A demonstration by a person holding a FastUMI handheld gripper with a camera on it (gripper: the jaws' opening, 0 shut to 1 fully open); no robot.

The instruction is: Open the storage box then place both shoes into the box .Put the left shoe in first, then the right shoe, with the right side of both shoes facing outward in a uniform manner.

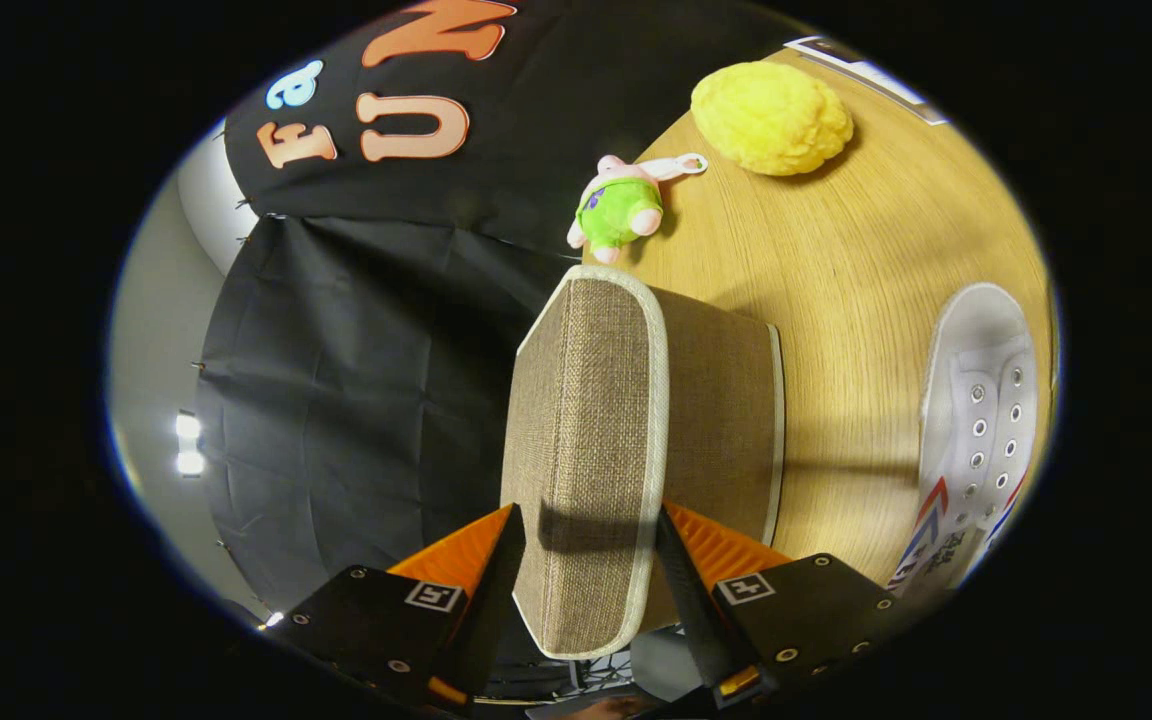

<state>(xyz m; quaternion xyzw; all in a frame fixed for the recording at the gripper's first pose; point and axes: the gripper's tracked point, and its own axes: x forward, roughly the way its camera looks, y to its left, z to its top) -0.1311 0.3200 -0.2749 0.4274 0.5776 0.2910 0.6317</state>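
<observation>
My gripper [586,560] is shut on the storage box's lid [586,440], a brown woven fabric piece with pale trim. One finger presses on each side of it. The view is rolled sideways, so the wooden table [856,260] stands to the right of the lid. A second brown panel [721,420] joins the lid on the table side; I cannot tell whether it is the box's body or the lid's face. A white lace-up shoe [976,420] with red and blue stripes lies on the table beyond that panel. The box's inside is hidden.
A yellow fluffy ball [771,118] and a small green and pink plush toy [621,205] lie on the table beyond the lid, the toy near the table's edge. Black cloth [356,380] hangs past that edge.
</observation>
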